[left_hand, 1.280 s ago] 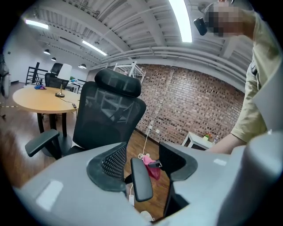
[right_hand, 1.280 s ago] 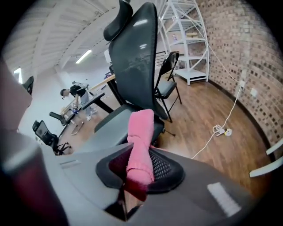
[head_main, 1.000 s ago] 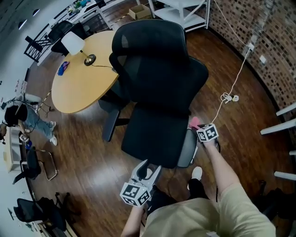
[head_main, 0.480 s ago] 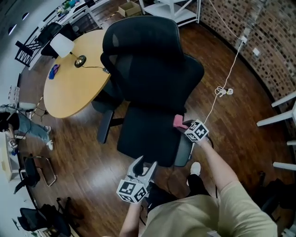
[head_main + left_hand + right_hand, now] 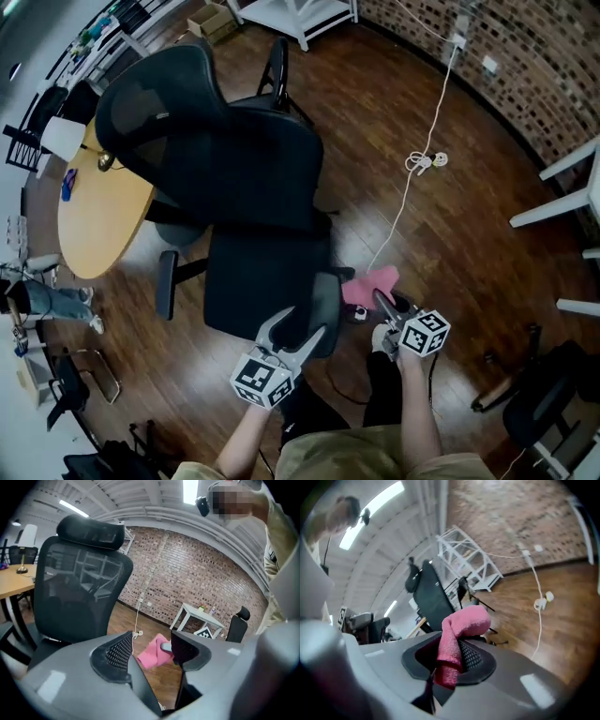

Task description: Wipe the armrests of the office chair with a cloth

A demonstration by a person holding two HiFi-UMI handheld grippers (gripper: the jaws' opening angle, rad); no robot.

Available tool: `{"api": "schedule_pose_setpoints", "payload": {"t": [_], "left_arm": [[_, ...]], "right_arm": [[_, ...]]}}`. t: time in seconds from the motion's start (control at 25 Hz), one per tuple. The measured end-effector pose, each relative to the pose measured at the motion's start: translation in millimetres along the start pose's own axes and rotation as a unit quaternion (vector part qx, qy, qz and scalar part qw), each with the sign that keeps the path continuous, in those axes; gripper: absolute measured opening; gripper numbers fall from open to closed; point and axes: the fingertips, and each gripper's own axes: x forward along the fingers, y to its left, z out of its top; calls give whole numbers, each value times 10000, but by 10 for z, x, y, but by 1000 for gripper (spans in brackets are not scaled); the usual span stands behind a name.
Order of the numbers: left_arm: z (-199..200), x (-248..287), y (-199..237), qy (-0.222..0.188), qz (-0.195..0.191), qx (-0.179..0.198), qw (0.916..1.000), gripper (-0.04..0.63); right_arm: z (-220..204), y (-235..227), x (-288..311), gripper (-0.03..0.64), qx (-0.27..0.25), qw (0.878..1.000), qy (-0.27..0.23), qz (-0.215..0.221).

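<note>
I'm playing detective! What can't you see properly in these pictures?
- Dust on the armrest nearer the table: head view, too small to tell.
- Blue thing on the table: head view, too small to name.
- Person at the left edge: head view, mostly cut off.
- Lower end of the cloth: right gripper view, pinched inside the right gripper's shut jaws.

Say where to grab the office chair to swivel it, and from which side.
Probably the grey armrest nearest the person: a slim pad beside the seat, narrow enough for jaws to close across. Come from above at its near end, which faces the person; the backrest is too broad.
</note>
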Motion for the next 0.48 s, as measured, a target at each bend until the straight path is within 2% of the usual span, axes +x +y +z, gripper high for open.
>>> {"api": "schedule_pose_setpoints", "payload": {"t": [0.08,0.2,0.24,0.32,0.4,0.48], "left_arm": [[92,301,-59,37,-53,224,9997,269],[202,721,-68,125,-64,406,9991,310],[222,809,-62,162,7,440,9989,325],[259,902,-48,217,208,480,9984,379],[302,939,-25,220,391,526,9976,408],[297,946,31,206,552,533,9968,425]], "right_arm": [[-228,-420,-192,61,865,9962,-90,-80],[-450,-742,-98,61,1367,9904,66,168],[-502,-738,-3,61,1418,9890,171,394],[-636,-545,231,60,1416,9817,525,1158],[-743,-258,460,60,1410,9652,918,2004],[-771,-75,635,60,1785,9418,1021,2660]]}}
